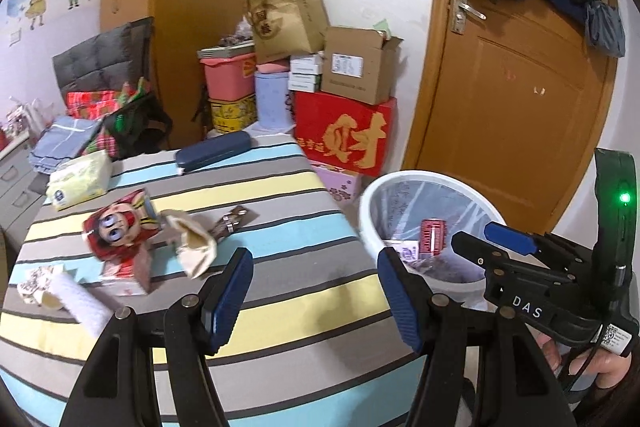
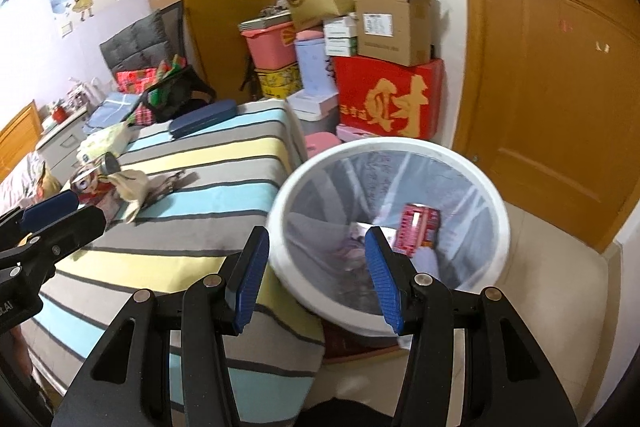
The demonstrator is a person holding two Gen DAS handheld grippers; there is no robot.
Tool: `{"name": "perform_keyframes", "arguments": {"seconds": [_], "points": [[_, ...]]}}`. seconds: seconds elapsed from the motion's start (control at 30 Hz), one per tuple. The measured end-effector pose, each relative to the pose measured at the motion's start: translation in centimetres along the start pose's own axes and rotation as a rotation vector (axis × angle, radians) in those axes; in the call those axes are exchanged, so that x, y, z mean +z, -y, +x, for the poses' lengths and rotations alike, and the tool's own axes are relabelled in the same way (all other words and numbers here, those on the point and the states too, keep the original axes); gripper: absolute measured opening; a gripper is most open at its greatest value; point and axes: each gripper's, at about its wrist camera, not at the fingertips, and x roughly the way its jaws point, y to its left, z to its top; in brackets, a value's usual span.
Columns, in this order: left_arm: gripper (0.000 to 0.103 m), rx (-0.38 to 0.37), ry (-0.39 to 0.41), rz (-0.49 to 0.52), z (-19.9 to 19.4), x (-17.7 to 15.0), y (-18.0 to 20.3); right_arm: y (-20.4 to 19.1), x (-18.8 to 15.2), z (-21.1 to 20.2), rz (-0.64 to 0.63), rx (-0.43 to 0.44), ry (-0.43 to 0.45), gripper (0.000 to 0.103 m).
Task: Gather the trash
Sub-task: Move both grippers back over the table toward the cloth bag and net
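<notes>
We see the striped surface [image 1: 280, 195] ending at its right edge just beside the white trash bin [image 1: 368, 215]; the bin's rim sits close to that corner, w/ bare floor [image 2: 560, 279] to its right up to the wooden door [image 1: 512, 87]. Behind, boxes are stacked vs. the wall, so room to move is mostly front and right.

Both grippers are empty. Left gripper [image 1: 316, 291] has jaws partly apart over the surface's near right part, nothing between them. Right gripper [image 2: 318, 279] also stands partly apart, hovering above the bin's near rim.

Writing: the right gripper's body reads "DAS" in the left view; the red box [image 1: 344, 135] carries a big gold character.

Trash on the surface, left side: 1 red cartoon-face pack [image 1: 120, 227], 1 crumpled beige wrapper [image 1: 192, 243], 1 dark small wrapper [image 1: 232, 221], 1 white roll [image 1: 80, 297]. Also 1 tissue pack [image 1: 80, 179] and 1 dark blue case [image 1: 212, 151] at the far edge. Inside the bin: 1 red can [image 2: 416, 231] plus paper scraps, count unclear.
</notes>
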Motion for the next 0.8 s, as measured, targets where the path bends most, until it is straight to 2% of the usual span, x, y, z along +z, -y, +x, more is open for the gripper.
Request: {"name": "perform_keyframes", "arguments": {"seconds": [0.4,0.8], "points": [[0.065,0.139,0.023,-0.1,-3.3,-2.1,-6.8,-4.0,-0.2,0.7,-0.054,0.071,-0.003,0.051],[0.066,0.231,-0.009,-0.215,-4.6,-4.6,-13.9,-9.3,0.0,2.1,-0.144,0.145,-0.019,0.052]]}}
